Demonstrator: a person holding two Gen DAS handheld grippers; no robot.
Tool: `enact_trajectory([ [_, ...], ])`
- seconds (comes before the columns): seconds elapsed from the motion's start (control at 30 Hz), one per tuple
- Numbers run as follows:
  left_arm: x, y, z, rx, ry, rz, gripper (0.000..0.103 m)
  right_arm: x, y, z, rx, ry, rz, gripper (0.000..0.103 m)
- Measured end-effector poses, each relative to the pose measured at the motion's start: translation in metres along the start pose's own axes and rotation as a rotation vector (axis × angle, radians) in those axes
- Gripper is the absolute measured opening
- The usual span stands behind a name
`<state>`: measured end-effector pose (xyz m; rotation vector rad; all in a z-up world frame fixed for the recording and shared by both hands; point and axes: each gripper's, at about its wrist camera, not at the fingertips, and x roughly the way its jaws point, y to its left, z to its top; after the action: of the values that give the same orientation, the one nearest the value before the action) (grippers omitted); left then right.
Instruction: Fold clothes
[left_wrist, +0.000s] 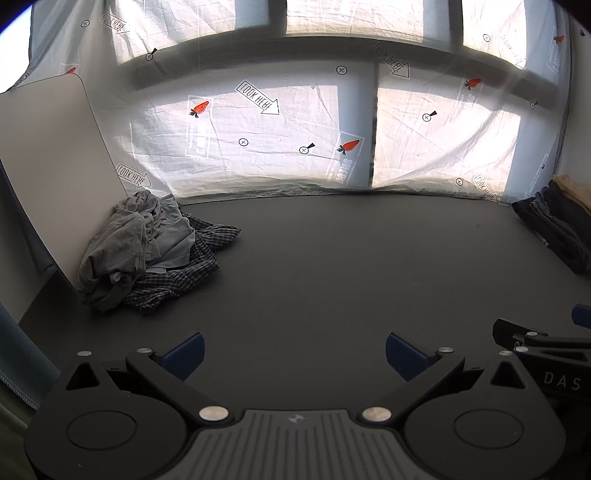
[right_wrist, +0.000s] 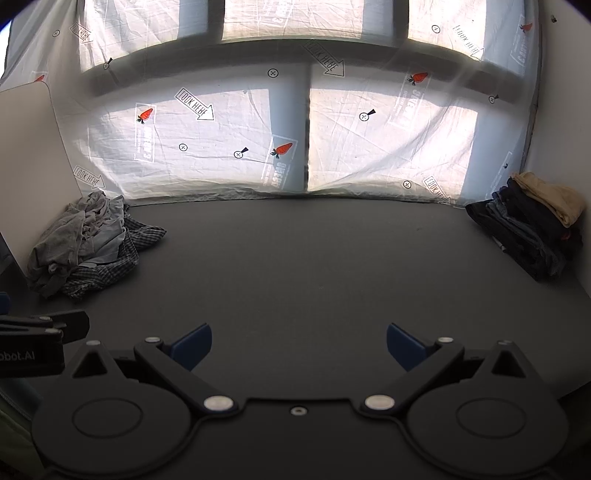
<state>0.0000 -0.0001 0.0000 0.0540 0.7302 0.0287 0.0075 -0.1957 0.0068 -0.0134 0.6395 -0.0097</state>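
Note:
A crumpled heap of clothes (left_wrist: 147, 247) lies at the table's far left: grey garments on top of a dark checked shirt (left_wrist: 184, 273). The right wrist view shows the same heap (right_wrist: 85, 243). A stack of folded dark clothes (right_wrist: 528, 232) with a tan garment (right_wrist: 554, 199) on top sits at the far right, also seen as a folded stack (left_wrist: 554, 229) in the left wrist view. My left gripper (left_wrist: 294, 356) is open over the bare table, nothing between its blue fingertips. My right gripper (right_wrist: 299, 349) is open too, and empty. Both are well short of the clothes.
The dark table (left_wrist: 351, 266) runs back to a white printed sheet (left_wrist: 295, 129) hung over windows. A white board (left_wrist: 44, 166) leans at the left behind the heap. The right gripper's body (left_wrist: 546, 347) shows at the left view's right edge, the left gripper's body (right_wrist: 37, 339) at the right view's left edge.

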Motion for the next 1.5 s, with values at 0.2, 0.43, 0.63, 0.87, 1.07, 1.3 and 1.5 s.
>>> enact_trajectory([
  [0.2, 0.0, -0.001, 0.0, 0.004, -0.001, 0.004, 0.103, 0.002, -0.003, 0.003, 0.007, 0.009, 0.007, 0.102],
  [0.43, 0.001, -0.006, 0.003, 0.007, 0.003, 0.007, 0.103, 0.0, 0.0, 0.003, 0.003, 0.004, 0.004, 0.102],
  [0.63, -0.006, -0.007, 0.004, 0.006, -0.003, 0.003, 0.103, 0.0, 0.0, 0.0, 0.006, 0.0, 0.005, 0.102],
  [0.87, -0.006, -0.01, 0.003, 0.013, -0.001, -0.001, 0.103, -0.002, 0.001, 0.003, 0.006, 0.002, 0.007, 0.102],
  [1.07, -0.006, -0.01, 0.0, 0.011, -0.001, -0.001, 0.103, -0.004, 0.0, 0.0, 0.006, -0.003, 0.004, 0.102],
  [1.3, -0.008, -0.008, -0.004, 0.01, -0.006, 0.002, 0.103, -0.006, 0.001, 0.003, 0.005, -0.003, 0.008, 0.102],
  [1.5, -0.008, -0.007, -0.003, 0.007, -0.007, 0.001, 0.103, -0.006, 0.001, 0.003, 0.004, -0.006, 0.007, 0.102],
])
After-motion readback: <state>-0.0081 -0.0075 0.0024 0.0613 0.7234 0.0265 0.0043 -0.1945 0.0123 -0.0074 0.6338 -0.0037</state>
